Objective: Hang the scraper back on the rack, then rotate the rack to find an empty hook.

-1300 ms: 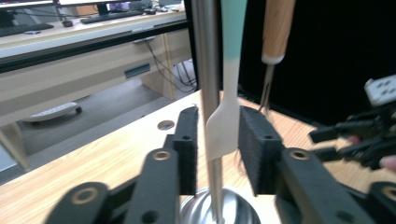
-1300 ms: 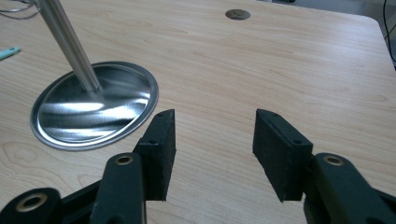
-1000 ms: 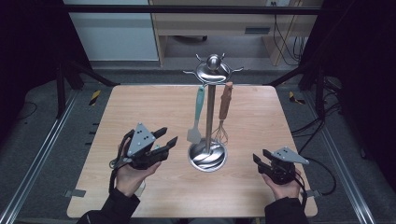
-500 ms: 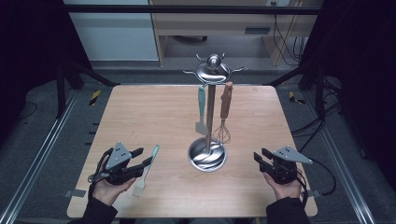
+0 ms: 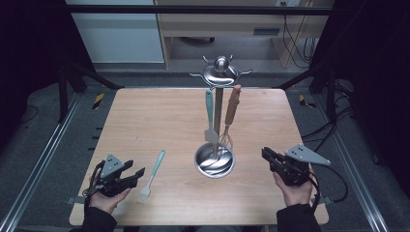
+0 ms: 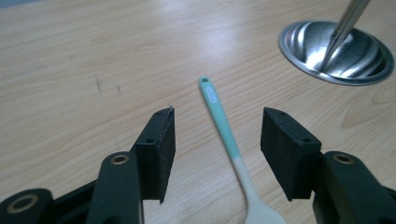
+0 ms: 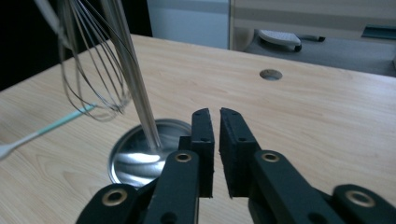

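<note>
A teal-handled spatula with a pale blade [image 5: 152,174] lies flat on the wooden table [image 5: 159,116] near its front left. My left gripper [image 5: 135,170] is low just behind it. In the left gripper view the spatula [image 6: 224,126] lies between the left gripper's [image 6: 217,133] open jaws. They have just been opening, and the pads stand clear of the handle. My right gripper [image 5: 266,154] is at the front right, close to the steel stand's base [image 5: 215,163]. Its jaws have just been closing with nothing between them, and in its own view the right gripper [image 7: 217,114] is all but shut.
The steel utensil stand [image 5: 220,75] rises mid-table. A teal turner [image 5: 210,113] and a wooden-handled whisk [image 5: 231,108] hang from it. The whisk's wires [image 7: 93,70] and the stand's pole [image 7: 135,84] are close ahead of the right gripper. A small round hole [image 7: 271,73] is in the tabletop.
My left hand came back toward the front left and down with the spatula, which now lies on the table between parted jaws. The right gripper's jaws have closed.
</note>
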